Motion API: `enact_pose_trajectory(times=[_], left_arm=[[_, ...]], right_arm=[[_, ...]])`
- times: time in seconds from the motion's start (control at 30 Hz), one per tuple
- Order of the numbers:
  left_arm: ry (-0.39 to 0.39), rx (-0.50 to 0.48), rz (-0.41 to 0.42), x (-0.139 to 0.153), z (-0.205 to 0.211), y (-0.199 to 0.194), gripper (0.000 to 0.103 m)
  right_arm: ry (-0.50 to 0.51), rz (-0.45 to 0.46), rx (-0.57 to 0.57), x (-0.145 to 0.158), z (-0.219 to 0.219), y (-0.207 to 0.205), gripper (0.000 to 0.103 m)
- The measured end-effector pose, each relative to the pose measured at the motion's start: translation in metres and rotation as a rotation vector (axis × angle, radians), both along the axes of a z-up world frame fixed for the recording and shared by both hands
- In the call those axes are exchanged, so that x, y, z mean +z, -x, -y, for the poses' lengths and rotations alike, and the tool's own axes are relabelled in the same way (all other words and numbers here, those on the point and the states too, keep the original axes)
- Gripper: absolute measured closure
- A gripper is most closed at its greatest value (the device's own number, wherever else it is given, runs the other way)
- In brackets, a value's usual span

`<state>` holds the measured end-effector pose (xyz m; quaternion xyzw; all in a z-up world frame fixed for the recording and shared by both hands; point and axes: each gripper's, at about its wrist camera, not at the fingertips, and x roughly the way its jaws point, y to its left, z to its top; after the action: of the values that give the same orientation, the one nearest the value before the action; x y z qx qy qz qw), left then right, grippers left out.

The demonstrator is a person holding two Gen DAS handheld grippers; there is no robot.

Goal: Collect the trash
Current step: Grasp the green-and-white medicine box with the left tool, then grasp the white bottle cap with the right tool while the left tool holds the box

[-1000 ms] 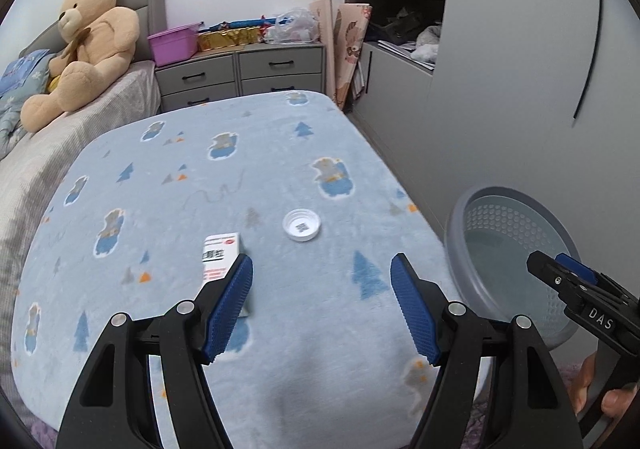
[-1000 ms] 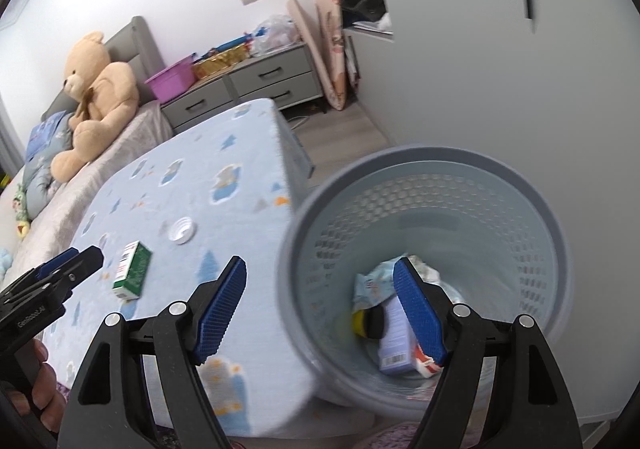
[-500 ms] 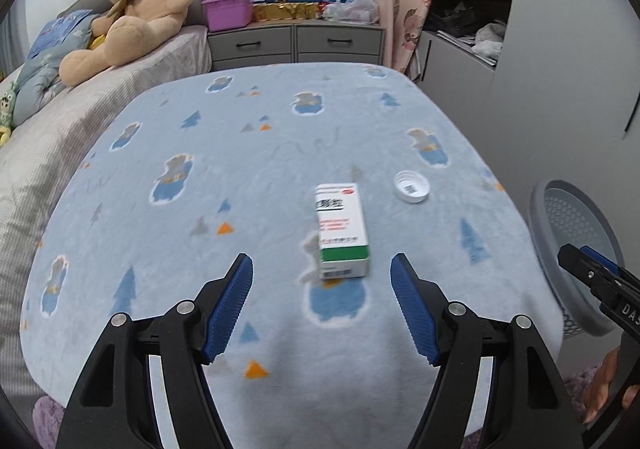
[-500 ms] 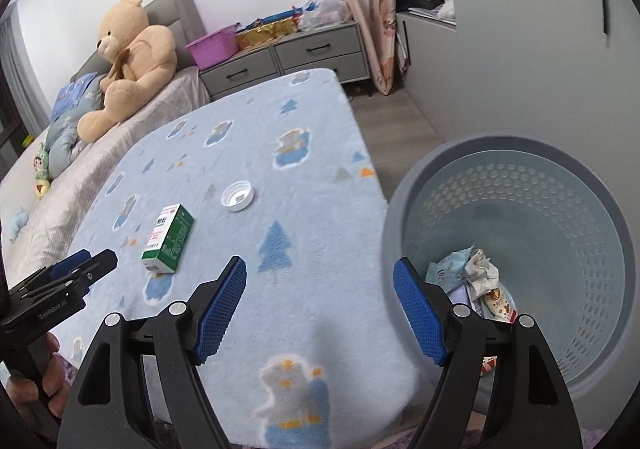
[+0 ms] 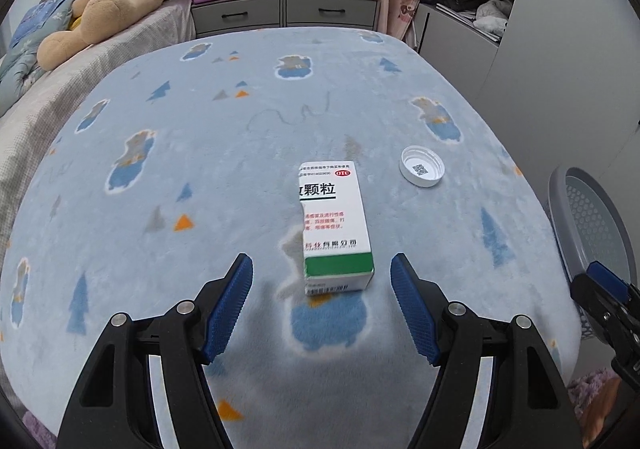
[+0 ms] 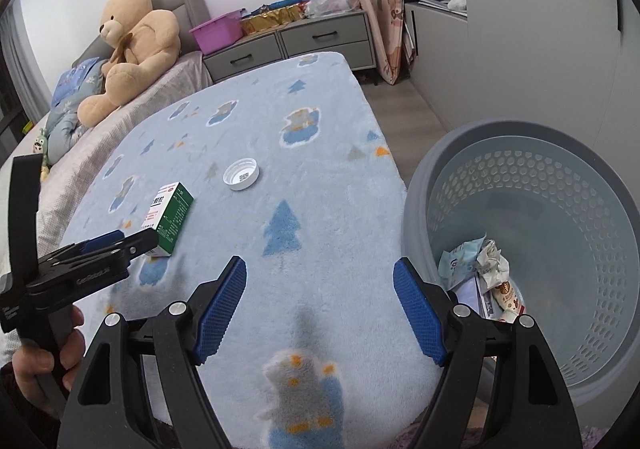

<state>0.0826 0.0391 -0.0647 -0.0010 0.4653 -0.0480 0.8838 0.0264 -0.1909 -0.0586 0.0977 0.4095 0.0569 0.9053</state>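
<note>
Left wrist view: I read the left gripper (image 5: 322, 305) with its jaws spread and nothing between the pads. The medicine box (image 5: 335, 227) lies flat on the blue blanket (image 5: 200, 129) covering the bed, directly ahead of the jaws and just beyond the fingertips. Its long axis runs roughly along my line of approach, so the narrow width faces the gap and the near green end sits centred between the fingers. The white bottle cap (image 5: 422, 171) lies apart, further on and to the right. Right wrist view: the right gripper (image 6: 320, 313) also has its jaws spread and empty, hovering over the blanket edge. The waste basket (image 6: 440, 177) stands on the floor to its right, with trash already inside. From here the box sits well left, under the left gripper's tip, so I judge the left hand the nearer.
</note>
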Motion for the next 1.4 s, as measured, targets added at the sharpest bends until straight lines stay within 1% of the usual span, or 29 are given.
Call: enact_pose_trajectory(times=[0.37,0.53,0.57,0.6,0.63,0.7,0.77,0.87,0.97,1.27,1.4], left_arm=[[-0.054,-0.012,-0.013,-0.022,0.013,-0.026,0.034],[-0.048,-0.011,0.001,-0.024,0.014,-0.03,0.035],[-0.048,-0.016,0.005,-0.024,0.015,-0.031,0.039],[-0.048,-0.021,0.007,-0.024,0.015,-0.031,0.046],[-0.049,-0.026,0.01,-0.024,0.015,-0.031,0.049],[-0.042,-0.034,0.013,-0.022,0.015,-0.03,0.062],[-0.038,-0.034,0.014,-0.021,0.013,-0.029,0.066],[-0.014,-0.034,0.012,-0.02,0.008,-0.026,0.066],[-0.023,-0.03,0.027,-0.017,0.003,-0.022,0.066],[-0.033,0.022,0.088,0.003,-0.021,-0.021,0.066],[-0.023,0.043,0.097,0.008,-0.029,-0.022,0.066]], right_arm=[[0.0,-0.024,0.003,-0.008,0.001,-0.005,0.028],[0.023,-0.037,-0.003,-0.011,-0.002,-0.006,0.028],[0.025,-0.04,-0.003,-0.011,-0.003,-0.007,0.028],[0.026,-0.043,-0.002,-0.012,-0.004,-0.008,0.028],[0.029,-0.046,-0.001,-0.013,-0.005,-0.009,0.028],[0.036,-0.052,0.004,-0.014,-0.009,-0.012,0.028],[0.046,-0.057,0.01,-0.015,-0.014,-0.015,0.028],[0.059,-0.06,0.017,-0.016,-0.023,-0.023,0.028],[0.075,-0.062,0.028,-0.016,-0.034,-0.034,0.028],[0.141,-0.073,0.047,-0.018,-0.063,-0.078,0.028],[0.17,-0.08,0.066,-0.022,-0.075,-0.102,0.028]])
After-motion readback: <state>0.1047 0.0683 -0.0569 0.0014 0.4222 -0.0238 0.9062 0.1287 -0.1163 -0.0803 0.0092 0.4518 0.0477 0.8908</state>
